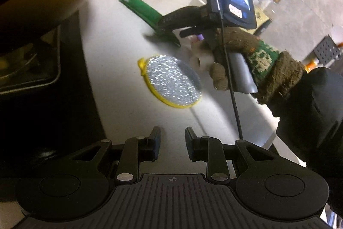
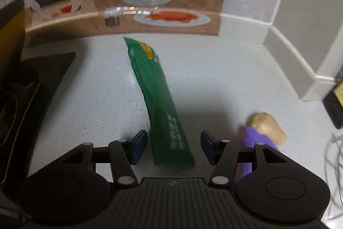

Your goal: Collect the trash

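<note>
Our right gripper (image 2: 174, 147) straddles 1 end of a green wrapper (image 2: 154, 87) on the speckled counter (image 2: 214, 78), pads not touching it. Our left gripper (image 1: 172, 145) hovers released, empty, near a glittery yellow-rimmed disc (image 1: 171, 81).

A kitchen-style mock-up. A pale speckled counter (image 2: 214, 83) meets a far backdrop (image 2: 154, 5) printed with plates of food and tiled wall. At left lies a dark sink (image 1: 32, 70). A perforated metal block (image 1: 328, 48) stands far right.
</note>
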Tool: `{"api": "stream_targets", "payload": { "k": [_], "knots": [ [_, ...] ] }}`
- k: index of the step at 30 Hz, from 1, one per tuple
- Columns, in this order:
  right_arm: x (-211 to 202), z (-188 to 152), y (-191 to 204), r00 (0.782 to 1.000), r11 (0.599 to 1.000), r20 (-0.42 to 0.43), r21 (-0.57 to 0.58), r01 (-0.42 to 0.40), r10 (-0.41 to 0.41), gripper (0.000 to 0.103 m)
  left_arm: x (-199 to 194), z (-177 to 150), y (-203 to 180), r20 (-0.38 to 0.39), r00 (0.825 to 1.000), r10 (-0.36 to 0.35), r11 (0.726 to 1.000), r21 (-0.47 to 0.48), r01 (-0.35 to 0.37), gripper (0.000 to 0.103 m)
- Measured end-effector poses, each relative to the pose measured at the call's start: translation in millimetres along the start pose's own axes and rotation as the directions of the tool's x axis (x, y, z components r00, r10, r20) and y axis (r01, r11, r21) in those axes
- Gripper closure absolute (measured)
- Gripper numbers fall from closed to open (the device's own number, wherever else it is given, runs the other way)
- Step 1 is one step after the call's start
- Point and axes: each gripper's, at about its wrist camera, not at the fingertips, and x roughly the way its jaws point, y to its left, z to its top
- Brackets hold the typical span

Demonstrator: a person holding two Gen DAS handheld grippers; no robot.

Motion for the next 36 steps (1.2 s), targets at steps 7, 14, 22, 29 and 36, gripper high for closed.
{"api": "stream_targets", "payload": {
  "k": [7, 14, 22, 29, 36],
  "knots": [
    [-13, -10, -11, 0.999, 0.999, -0.03, 0.032, 0.029, -0.028, 0.088, 1, 7, 4, 0.023, 1.0, -0.007, 1.0, -0.022, 0.008, 0.075],
    [-97, -88, -39, 1.0, 0.991, -0.023, 0.133, -0.003, 0.006, 0.092, 16, 21, 0, 0.031, 1.0, -0.008, 1.0, -0.026, 0.009, 0.075],
    [-156, -171, -45, 0.998, 0.976, -0.052, 0.217, 0.034, -0.023, 0.092, 36, 50, -10, 0.087, 0.996, 0.017, 0.999, 0.031, -0.02, 0.075],
    [-190, -204, -39, 0.997, 0.963, 0.002, 0.261, 0.069, -0.071, 0.058, 82, 84, -25, 0.092, 0.988, 0.122, 0.987, 0.098, -0.131, 0.075],
    [-216, -213, -38, 0.991, 0.949, 0.079, 0.304, 0.082, -0.111, 0.049, 107, 92, -26, 0.068, 0.982, 0.176, 0.972, 0.146, -0.184, 0.075]
  ]
}}
